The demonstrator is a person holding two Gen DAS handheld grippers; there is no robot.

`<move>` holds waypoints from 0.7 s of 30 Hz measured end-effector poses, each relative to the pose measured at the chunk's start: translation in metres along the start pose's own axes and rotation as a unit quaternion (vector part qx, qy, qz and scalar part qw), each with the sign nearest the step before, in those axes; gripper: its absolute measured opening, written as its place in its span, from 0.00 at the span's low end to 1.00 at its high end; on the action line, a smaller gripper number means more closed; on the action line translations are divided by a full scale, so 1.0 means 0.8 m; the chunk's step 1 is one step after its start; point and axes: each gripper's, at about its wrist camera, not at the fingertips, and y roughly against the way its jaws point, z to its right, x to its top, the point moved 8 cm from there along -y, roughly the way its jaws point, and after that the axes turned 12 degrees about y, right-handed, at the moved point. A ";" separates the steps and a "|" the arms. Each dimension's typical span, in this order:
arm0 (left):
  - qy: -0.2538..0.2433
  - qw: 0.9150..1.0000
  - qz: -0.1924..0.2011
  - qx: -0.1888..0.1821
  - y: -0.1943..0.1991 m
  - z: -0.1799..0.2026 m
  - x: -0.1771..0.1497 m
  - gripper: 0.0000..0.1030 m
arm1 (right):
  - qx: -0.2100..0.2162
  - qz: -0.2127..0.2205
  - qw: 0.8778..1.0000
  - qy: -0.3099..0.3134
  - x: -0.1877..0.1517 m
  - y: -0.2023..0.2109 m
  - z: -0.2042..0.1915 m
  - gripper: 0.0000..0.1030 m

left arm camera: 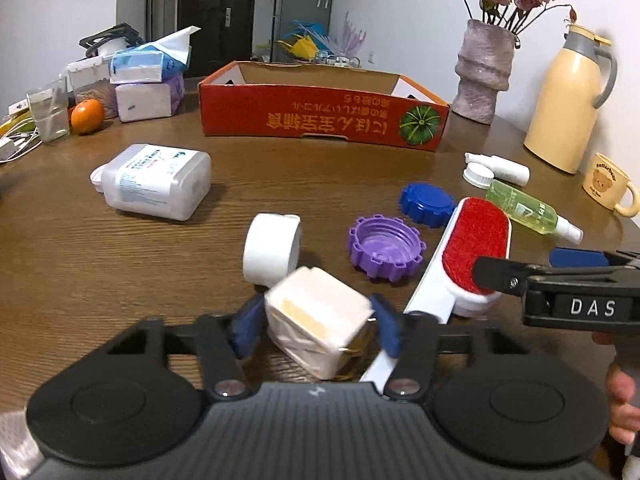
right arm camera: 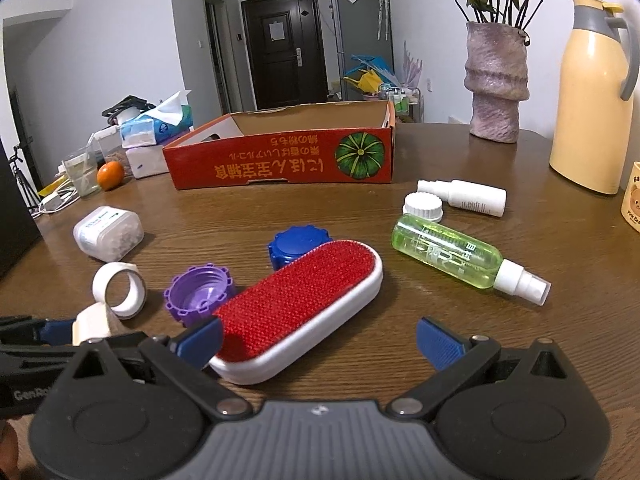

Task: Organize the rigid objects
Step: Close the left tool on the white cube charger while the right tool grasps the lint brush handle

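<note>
left gripper (left arm camera: pixel 316 326): jaws closed onto white box (left arm camera: pixel 318 322), tilted, just left of the lint brush handle
right gripper (right arm camera: pixel 318 340): jaws wide apart, holding nothing, straddling near end of lint brush (right arm camera: pixel 298 302)
lint brush: flat on table (right arm camera: pixel 320 216), red side up
purple cap (right arm camera: pixel 198 294): touching brush's left edge
orange carton (right arm camera: pixel 280 160): well behind brush, open

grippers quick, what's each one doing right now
Left tool: closed on the white box.
Right tool: open, holding nothing, fingers either side of the red lint brush.
</note>
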 end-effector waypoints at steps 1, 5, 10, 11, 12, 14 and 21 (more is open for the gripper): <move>0.001 1.000 0.002 0.000 0.001 0.000 0.000 0.52 | -0.001 0.000 1.000 0.000 0.000 0.000 0.000 1.00; 0.007 1.000 0.010 -0.001 0.006 -0.002 0.001 0.50 | -0.008 -0.001 1.000 0.001 0.000 0.000 -0.002 1.00; 0.008 1.000 0.021 -0.002 0.017 -0.005 0.002 0.49 | -0.012 0.000 1.000 0.003 0.004 0.002 -0.011 1.00; 0.008 1.000 0.023 -0.002 0.019 -0.006 0.002 0.49 | -0.013 0.000 1.000 0.005 0.005 0.003 -0.013 1.00; 0.009 1.000 0.026 -0.001 0.022 -0.007 0.002 0.49 | -0.015 -0.001 1.000 0.006 0.006 0.003 -0.016 1.00; 0.011 0.999 0.032 -0.001 0.027 -0.011 0.003 0.49 | -0.019 -0.004 1.000 0.008 0.008 0.001 -0.021 1.00; 0.027 0.998 0.051 0.013 0.044 -0.037 0.009 0.49 | -0.048 -0.019 0.999 0.012 0.017 -0.011 -0.032 1.00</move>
